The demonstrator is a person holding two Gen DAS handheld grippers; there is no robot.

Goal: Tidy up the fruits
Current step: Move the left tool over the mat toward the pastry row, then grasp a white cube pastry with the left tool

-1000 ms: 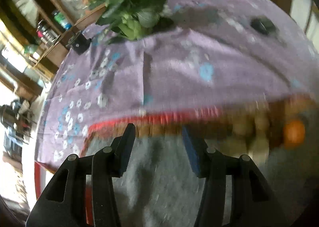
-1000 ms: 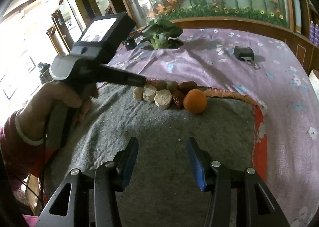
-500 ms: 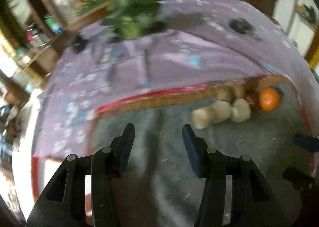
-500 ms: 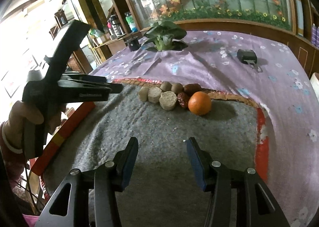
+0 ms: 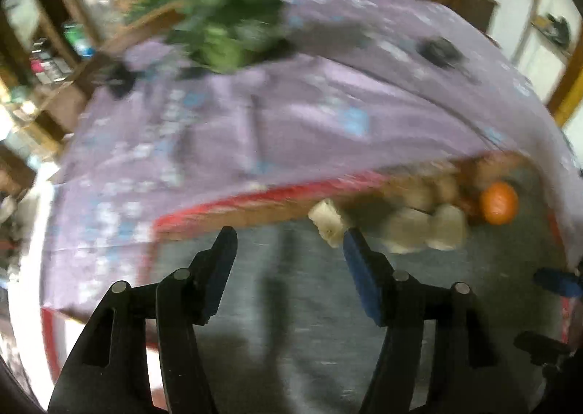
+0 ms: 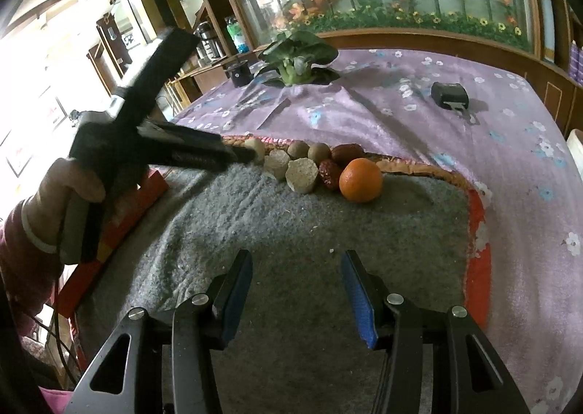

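Note:
A row of fruits lies at the far edge of a grey felt mat (image 6: 291,232): an orange (image 6: 360,180), two red dates (image 6: 329,173), round brown fruits (image 6: 319,152) and pale cut chunks (image 6: 301,175). My left gripper (image 5: 288,235) is open and empty; its tip is by the leftmost pale chunk (image 5: 328,221). In the right wrist view it (image 6: 244,155) reaches in from the left to the row's left end. My right gripper (image 6: 297,263) is open and empty, low over the mat, well short of the fruits. The orange (image 5: 498,202) also shows in the blurred left view.
A purple flowered cloth (image 6: 400,115) covers the table. On it are a leafy green vegetable (image 6: 297,59), a black cup (image 6: 238,73) and a black device (image 6: 449,95). A red box (image 6: 124,210) lies along the mat's left edge. Wooden cabinets stand behind.
My left gripper has swung right and forward to the left end of the fruit row. My right gripper has stayed put and open.

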